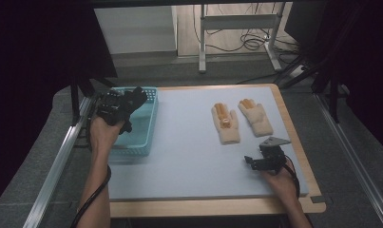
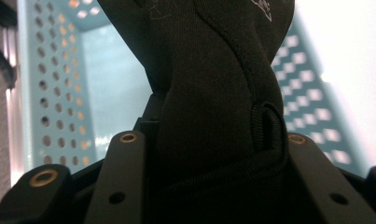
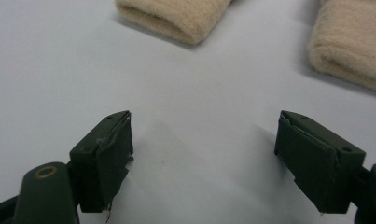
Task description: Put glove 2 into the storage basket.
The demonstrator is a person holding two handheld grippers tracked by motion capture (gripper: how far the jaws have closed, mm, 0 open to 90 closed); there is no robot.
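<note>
The left tool [image 1: 127, 102] is clamped on a black glove [image 1: 136, 97] and holds it over the turquoise basket [image 1: 148, 121] at the left edge of the tabletop [image 1: 189, 156]; in the left gripper view the dark fabric [image 2: 209, 93] bunches between the jaws, with the basket's perforated wall [image 2: 55, 93] behind it. The likely risk is that the glove, released from this spot near the basket's far rim, drapes over the edge instead of dropping inside, or that a fold snags on a jaw as it opens. The left hand [image 1: 103, 133] reaches forward above the basket's near side, forearm stretched along the table's left side. The right tool [image 3: 202, 154] rests low on the tabletop with its jaws wide and nothing between them, pointing at the two beige gloves [image 1: 225, 122] lying side by side just beyond.
</note>
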